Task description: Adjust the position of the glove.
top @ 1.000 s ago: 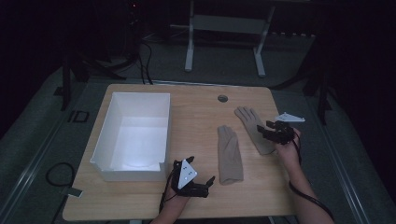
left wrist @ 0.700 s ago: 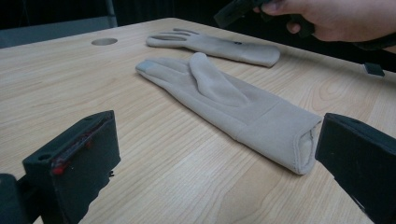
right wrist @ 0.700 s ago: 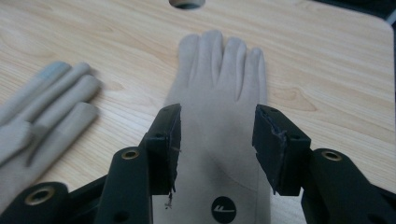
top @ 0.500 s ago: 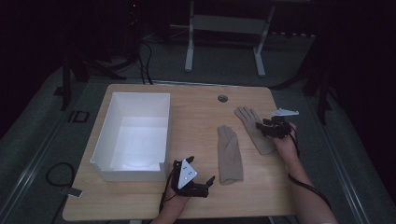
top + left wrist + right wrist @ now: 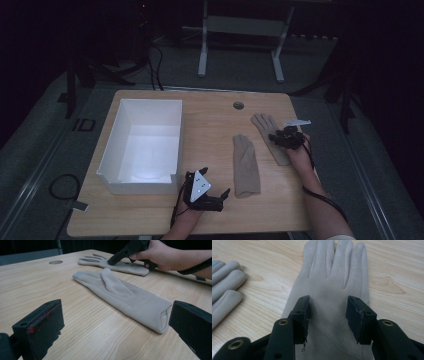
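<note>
We see a light wooden worktop (image 5: 210, 125) with a round grommet hole (image 5: 238, 105) near its far edge. On its left half stands a white open box (image 5: 142, 145), rectangular and bare inside. To the right of the box lie two beige gloves, flat, fingertips pointing toward the far edge. The nearer glove (image 5: 245, 165) rests around the middle of the worktop, its cuff toward the person; in the left gripper view its thumb folds over the palm (image 5: 120, 295). The farther glove (image 5: 266, 131) lies just to the right and slightly farther back, apart from the first.

Our right gripper (image 5: 281, 139), held in the right hand (image 5: 300, 155), sits over the palm of the farther glove. In the right gripper view its fingers (image 5: 303, 315) are spread, one on each side of the glove's palm (image 5: 329, 282), low over or touching the cloth, with the fabric between them not yet pinched. We cannot tell whether the tips press on it.

Our left gripper (image 5: 220, 197) lies low at the near edge of the worktop, just right of the box's near corner, pointing toward the nearer glove's cuff. Its fingers (image 5: 42, 325) are released, wide apart, with nothing between them; the cuff (image 5: 160, 320) lies just ahead.
</note>
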Tool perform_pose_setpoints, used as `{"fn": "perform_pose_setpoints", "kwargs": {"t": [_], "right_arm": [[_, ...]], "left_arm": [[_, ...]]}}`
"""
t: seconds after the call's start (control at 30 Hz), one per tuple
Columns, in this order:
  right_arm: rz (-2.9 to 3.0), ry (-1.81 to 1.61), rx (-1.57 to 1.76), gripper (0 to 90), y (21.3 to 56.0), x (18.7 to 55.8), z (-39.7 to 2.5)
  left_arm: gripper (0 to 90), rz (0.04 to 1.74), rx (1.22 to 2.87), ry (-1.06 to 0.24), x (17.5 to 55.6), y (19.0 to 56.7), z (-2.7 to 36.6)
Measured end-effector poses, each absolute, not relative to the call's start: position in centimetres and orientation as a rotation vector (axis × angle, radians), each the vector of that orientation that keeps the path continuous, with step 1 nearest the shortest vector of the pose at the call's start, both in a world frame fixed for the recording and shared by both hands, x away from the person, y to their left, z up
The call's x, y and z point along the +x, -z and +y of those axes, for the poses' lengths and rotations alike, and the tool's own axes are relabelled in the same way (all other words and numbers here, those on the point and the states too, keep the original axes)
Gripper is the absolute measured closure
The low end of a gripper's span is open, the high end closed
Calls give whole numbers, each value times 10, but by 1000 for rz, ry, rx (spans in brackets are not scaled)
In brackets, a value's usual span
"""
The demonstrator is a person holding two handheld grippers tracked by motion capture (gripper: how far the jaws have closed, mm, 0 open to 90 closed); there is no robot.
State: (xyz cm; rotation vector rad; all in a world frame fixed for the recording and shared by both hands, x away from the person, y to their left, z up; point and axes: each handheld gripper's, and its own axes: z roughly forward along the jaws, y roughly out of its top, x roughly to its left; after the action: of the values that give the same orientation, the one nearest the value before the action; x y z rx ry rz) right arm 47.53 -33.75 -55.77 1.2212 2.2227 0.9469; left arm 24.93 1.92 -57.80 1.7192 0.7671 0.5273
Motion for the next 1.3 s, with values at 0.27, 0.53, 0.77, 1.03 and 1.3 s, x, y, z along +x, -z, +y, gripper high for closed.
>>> {"fn": "perform_pose_setpoints", "kwargs": {"t": [0.27, 0.53, 0.77, 1.03, 1.3], "right_arm": [[2211, -961, 1275, 797, 557, 474, -337], [2092, -1079, 1380, 828, 536, 462, -338], [1982, -1094, 1380, 831, 498, 435, -335], [1882, -1092, 1396, 831, 482, 398, -345], [1812, -1000, 1521, 830, 491, 367, -354]], "left_arm": [[1, 764, 1721, -529, 249, 578, 19], [1, 765, 1721, -527, 249, 578, 19], [1, 766, 1723, -532, 249, 578, 19], [1, 757, 1726, -538, 248, 578, 18], [1, 758, 1729, -543, 248, 578, 18]]}}
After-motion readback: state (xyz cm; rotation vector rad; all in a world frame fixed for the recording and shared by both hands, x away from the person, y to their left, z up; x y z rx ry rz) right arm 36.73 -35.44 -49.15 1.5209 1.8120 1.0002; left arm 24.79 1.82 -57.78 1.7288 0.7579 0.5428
